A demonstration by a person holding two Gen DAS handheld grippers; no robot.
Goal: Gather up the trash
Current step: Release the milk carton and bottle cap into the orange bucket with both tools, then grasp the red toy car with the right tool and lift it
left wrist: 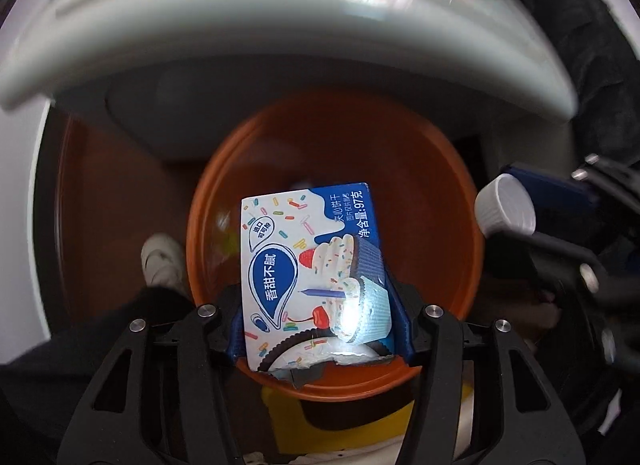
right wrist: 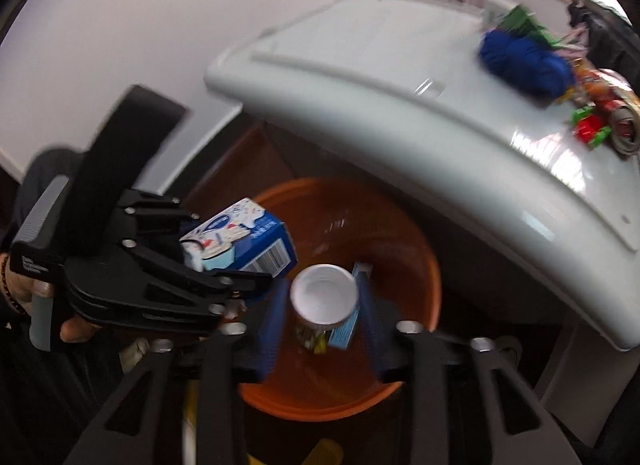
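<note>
A round orange plastic bin (left wrist: 432, 169) stands on a dark brown floor, tucked partly under the rounded edge of a glossy white plastic table (right wrist: 400, 113). That overhanging edge covers the far side of the bin's mouth. On the tabletop lie a blue bundle of yarn-like material (right wrist: 524, 61) and a blurred cluster of red and green wrappers (right wrist: 592, 129). A yellow object (left wrist: 340, 425) shows just below the near rim of the bin, and a white shoe (left wrist: 162, 261) rests on the floor to the bin's left in the left wrist view.

The left gripper (left wrist: 320, 317) points steeply down over the bin's mouth, its blue-padded fingers clamped on the long sides of a blue-and-white cardboard biscuit box printed with a cupcake (left wrist: 316, 277). The box's torn end sits toward the camera, and its other end reaches out over the inside of the bin. In the right wrist view the same box (right wrist: 244, 241) hangs above the left side of the bin, held by a hand (right wrist: 48, 297) on the gripper's handle.

The right gripper (right wrist: 322, 321) also hangs over the bin, jaws parted. A white paper cup with a printed outer wall (right wrist: 324, 297) sits between its blue pads, mouth toward the camera, with a gap visible on either side, so the pads do not press it. A small light-blue packet (right wrist: 344, 331) lies just beside the cup's right side, above the bin's orange interior.
</note>
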